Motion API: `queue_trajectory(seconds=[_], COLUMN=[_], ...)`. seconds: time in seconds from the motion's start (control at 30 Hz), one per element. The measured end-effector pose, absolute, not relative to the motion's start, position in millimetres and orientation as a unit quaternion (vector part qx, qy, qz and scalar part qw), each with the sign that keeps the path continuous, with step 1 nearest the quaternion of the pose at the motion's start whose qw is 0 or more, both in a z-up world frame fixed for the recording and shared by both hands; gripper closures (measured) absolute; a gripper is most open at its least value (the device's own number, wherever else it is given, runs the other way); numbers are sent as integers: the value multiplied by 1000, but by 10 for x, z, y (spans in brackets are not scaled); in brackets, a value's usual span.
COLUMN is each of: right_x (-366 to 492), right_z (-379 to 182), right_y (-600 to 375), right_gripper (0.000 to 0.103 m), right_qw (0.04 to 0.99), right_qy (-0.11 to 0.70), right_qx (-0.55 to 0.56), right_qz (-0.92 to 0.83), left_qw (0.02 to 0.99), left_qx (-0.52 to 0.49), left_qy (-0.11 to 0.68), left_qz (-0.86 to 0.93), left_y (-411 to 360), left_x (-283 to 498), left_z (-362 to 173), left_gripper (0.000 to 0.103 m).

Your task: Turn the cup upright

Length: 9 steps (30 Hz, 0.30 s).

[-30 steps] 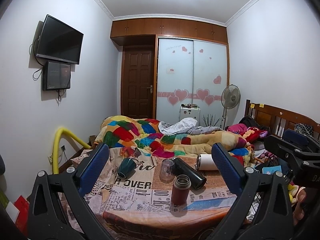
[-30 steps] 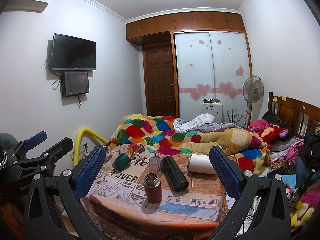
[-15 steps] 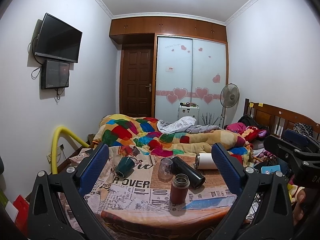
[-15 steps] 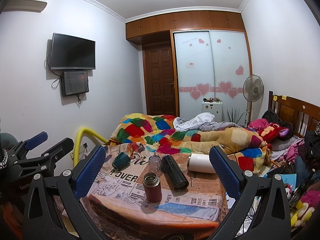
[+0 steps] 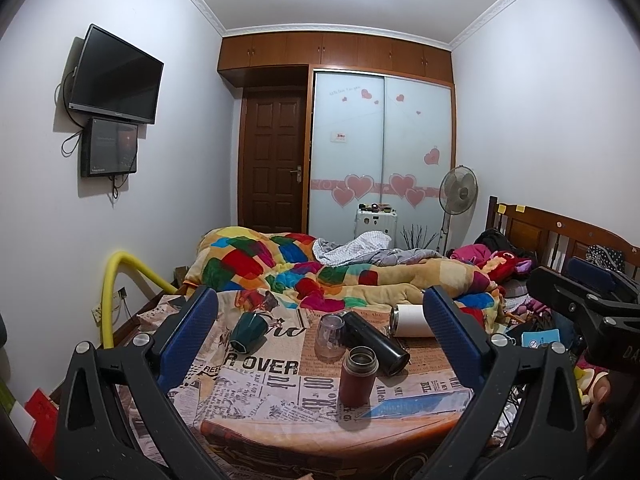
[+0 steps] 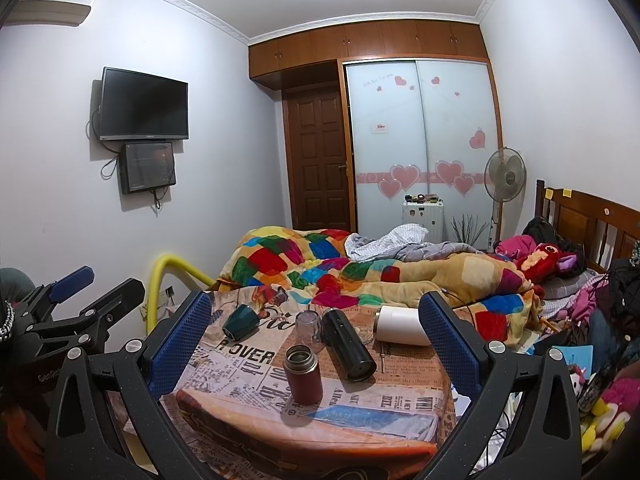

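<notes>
Left gripper [image 5: 320, 316]: fingers spread wide, holding nothing.
Right gripper [image 6: 316, 314]: likewise.
Green cup [image 5: 248, 329]: on its side, surface's far-left corner.
White flask [image 6: 398, 325]: right end hidden behind finger.

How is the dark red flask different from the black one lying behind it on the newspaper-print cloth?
The dark red flask stands upright, while the black flask lies on its side. The red one looks shorter and stubbier; the black one is longer and slimmer. The red flask's open mouth faces up; which way the black one's mouth faces is hard to tell. Both are cylindrical, rest on the newspaper-print cloth, and neither is held.
</notes>
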State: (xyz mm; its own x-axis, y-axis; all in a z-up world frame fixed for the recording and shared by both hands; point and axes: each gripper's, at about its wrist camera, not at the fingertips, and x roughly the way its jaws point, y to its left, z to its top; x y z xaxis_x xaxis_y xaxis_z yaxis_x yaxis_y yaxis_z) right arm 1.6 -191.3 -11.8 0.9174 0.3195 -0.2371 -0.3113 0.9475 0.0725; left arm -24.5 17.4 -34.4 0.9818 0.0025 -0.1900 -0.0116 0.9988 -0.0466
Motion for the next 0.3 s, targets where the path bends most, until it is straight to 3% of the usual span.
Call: queue_trajectory(seconds=[0.3], right_x=[17], right_z=[-203], right_y=[-1898], right_gripper=[0], right_qw=[978], right_qy=[133], right_qx=[13], right_qz=[162], left_qw=[994], left_qx=[-31], left_qy=[101], left_qz=[8], left_y=[268], left_x=[-211], left_z=[-392], left_gripper=[0])
